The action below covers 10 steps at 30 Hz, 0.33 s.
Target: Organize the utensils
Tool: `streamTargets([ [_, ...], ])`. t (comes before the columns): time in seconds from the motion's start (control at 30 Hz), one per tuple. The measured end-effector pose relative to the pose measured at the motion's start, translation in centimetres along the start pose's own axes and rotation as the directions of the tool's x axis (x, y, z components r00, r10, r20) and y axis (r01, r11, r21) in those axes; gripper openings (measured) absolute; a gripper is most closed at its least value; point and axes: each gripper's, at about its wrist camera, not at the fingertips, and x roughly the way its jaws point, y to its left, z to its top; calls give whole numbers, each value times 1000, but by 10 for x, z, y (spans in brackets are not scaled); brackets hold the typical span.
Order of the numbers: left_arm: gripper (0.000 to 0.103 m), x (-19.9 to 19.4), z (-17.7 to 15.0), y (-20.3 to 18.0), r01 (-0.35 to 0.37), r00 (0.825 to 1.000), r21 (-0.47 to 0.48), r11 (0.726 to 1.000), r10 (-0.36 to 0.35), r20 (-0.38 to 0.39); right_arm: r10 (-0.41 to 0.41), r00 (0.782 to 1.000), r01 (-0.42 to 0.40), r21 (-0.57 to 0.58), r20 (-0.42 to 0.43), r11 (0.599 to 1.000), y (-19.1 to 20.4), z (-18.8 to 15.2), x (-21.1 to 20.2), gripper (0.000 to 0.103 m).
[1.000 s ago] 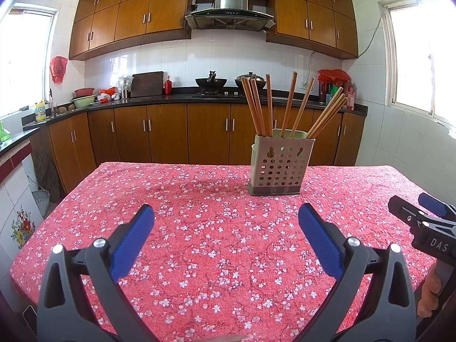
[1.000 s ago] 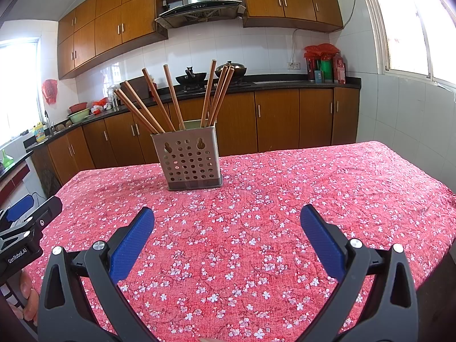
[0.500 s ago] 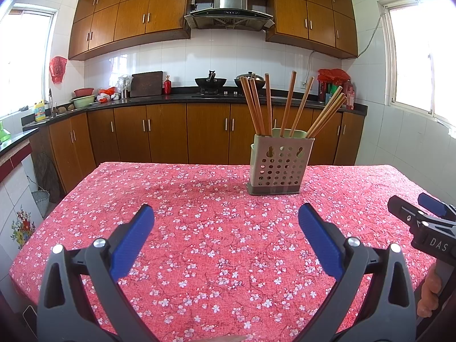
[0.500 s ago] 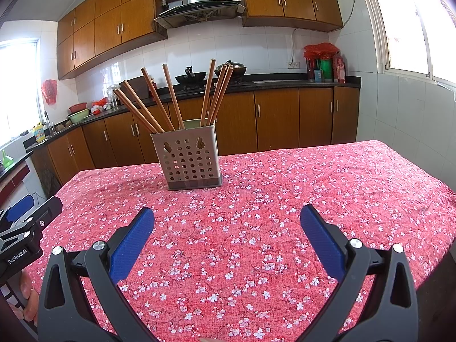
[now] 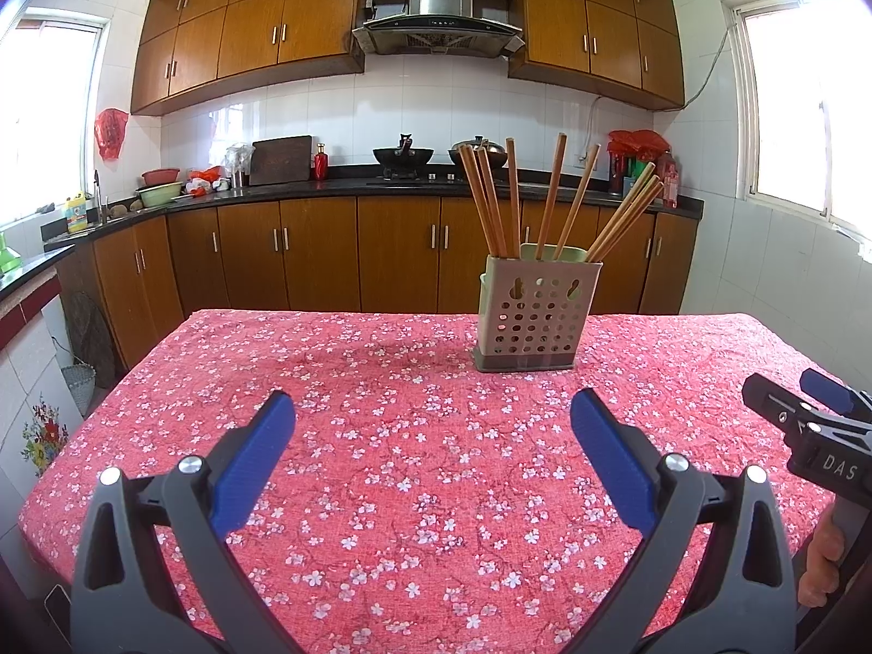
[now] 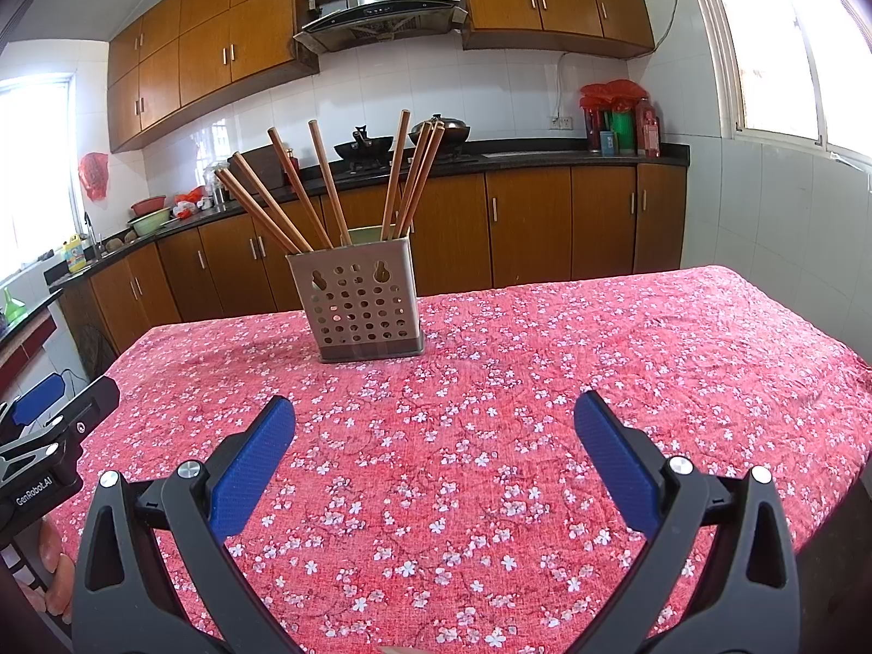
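Table [image 5: 229, 359] — rectangular, covered edge to edge by a red tablecloth [image 6: 627, 359] printed with small white and pink blossoms; the cloth hangs over the near and side edges and shows light creasing towards the far right corner.

Resting directly on the cloth: one utensil holder [image 5: 531, 313], a grey, square-sided, perforated box with two keyhole slots near its upper rim and a darker base band. It stands upright towards the far side of the table, well apart from every edge. Contents — nine or so brown wooden chopsticks [image 6: 327, 185], standing on end and fanning outward in several leaning groups above the rim.
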Motion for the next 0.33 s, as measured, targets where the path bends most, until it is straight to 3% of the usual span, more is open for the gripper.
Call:
streamTargets([
  [0.33, 99, 2, 1, 4, 10, 1000, 3, 1000, -10, -10, 1, 1000, -1, 1, -1, 1000, -1, 0, 0, 101],
])
